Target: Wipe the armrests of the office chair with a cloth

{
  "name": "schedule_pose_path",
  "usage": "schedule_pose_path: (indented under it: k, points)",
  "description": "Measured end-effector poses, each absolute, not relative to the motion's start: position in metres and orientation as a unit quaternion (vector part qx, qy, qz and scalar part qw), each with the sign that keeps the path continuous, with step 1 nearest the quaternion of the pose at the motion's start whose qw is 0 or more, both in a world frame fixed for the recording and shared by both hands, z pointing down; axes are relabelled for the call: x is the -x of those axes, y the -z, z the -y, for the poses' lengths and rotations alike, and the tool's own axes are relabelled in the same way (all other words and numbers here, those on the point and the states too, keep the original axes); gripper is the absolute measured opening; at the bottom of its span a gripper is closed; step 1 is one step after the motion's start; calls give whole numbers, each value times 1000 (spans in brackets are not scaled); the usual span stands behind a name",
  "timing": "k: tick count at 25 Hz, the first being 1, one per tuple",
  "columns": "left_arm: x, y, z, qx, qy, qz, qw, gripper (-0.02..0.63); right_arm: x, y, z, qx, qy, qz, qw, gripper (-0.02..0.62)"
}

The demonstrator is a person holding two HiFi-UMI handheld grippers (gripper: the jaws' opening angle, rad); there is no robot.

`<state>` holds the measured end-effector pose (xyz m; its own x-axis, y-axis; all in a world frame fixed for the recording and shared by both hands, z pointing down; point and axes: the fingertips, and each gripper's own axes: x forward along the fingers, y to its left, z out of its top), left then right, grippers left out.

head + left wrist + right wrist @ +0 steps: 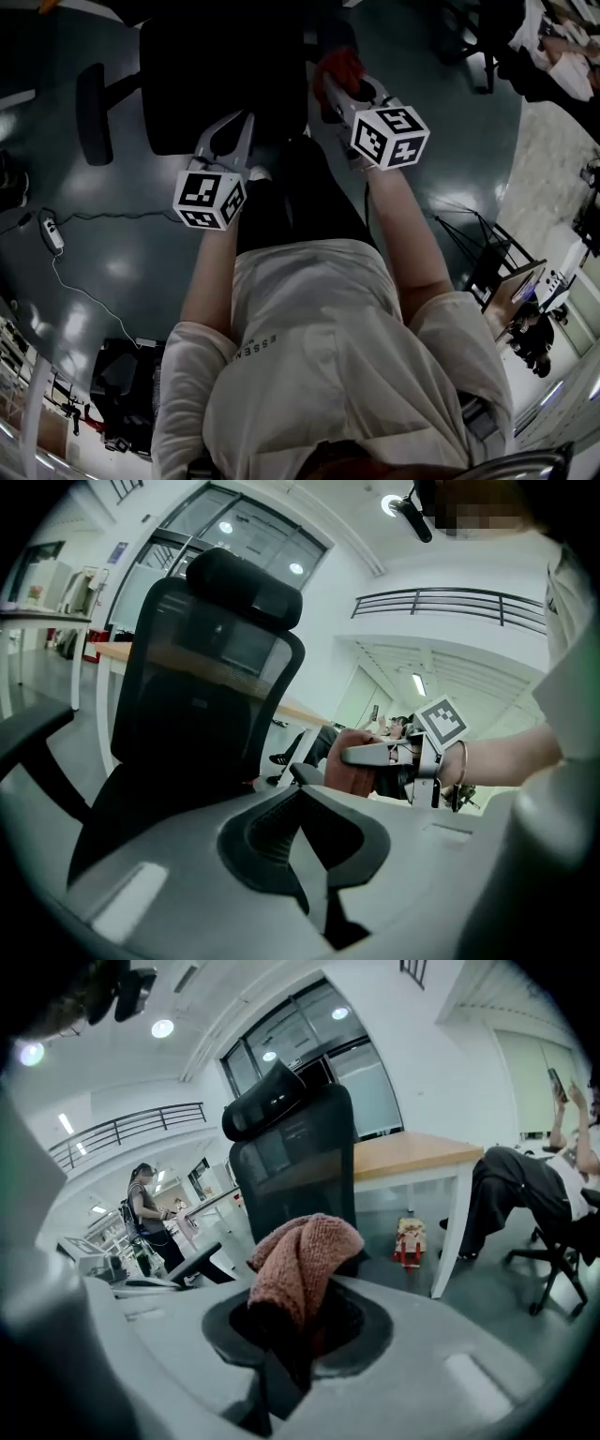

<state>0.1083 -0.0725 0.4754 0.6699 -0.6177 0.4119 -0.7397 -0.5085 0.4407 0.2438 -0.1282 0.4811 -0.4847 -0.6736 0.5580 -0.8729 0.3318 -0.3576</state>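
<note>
- Your right gripper (292, 1330) is clenched on a reddish cloth (305, 1255), which bunches up above the jaws.
- Your left gripper (302, 797) holds its jaws together with nothing between them.
- In the left gripper view, the cloth sits at the end of the near armrest (305, 773). You cannot tell whether they touch.
- The office chair (225, 75) stands directly in front of you, with the far armrest (92, 112) out on your left.
- A wooden table (412, 1159) stands behind the chair's back.
</note>
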Motion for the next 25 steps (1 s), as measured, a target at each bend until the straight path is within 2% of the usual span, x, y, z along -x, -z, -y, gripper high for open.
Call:
schedule_pose_path:
  k: [4, 8, 11, 19, 25]
  points:
    - [-114, -474, 115, -850, -96, 420, 303, 17, -291, -474, 192, -511, -297, 790, 161, 55]
    - [-128, -477, 150, -834, -89, 448, 309, 17, -337, -491, 242, -512, -246, 790, 231, 55]
    - [-139, -483, 164, -823, -88, 462, 317, 17, -349, -520, 266, -482, -250, 795, 269, 55]
    - [-145, -517, 172, -802, -106, 478, 342, 17, -309, -584, 284, -399, -326, 807, 289, 55]
    - [-149, -524, 179, -798, -105, 483, 346, 17, -280, -590, 279, -311, -272, 838, 355, 55]
